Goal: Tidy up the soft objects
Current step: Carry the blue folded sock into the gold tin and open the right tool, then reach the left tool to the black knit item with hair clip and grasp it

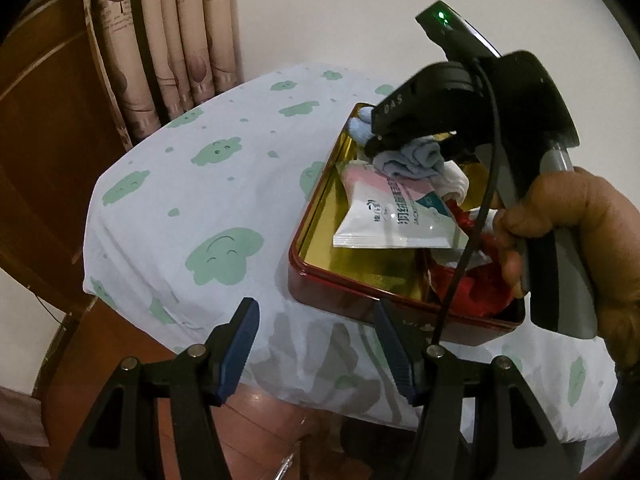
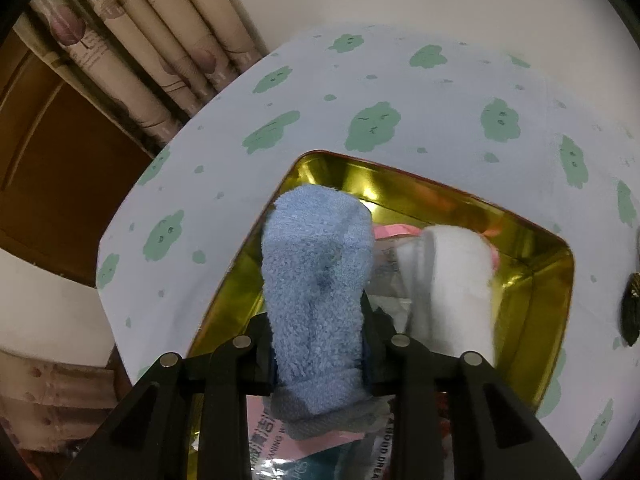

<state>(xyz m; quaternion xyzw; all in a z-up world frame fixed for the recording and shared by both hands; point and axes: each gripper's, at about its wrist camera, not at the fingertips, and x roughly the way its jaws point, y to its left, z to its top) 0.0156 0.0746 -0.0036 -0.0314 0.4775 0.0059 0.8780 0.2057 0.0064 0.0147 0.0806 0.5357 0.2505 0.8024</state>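
Now we hold fluffy blue towel roll [image 2: 316, 296] in right gripper [image 2: 320, 354] over gold-lined red tin box [image 2: 532, 280] for stowing; left gripper [image 1: 316, 348] open, empty.

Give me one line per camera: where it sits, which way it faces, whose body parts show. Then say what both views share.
Left wrist: sits on the left hand-held gripper, jaws open and empty, looking down across the table at the tin; the person's right hand and the right hand-held gripper show.
Right wrist: sits on the right hand-held gripper, looking down into the tin past the blue towel between its jaws; no hand shows.
Shared: tin, blue towel, clouded tablecloth, curtain.
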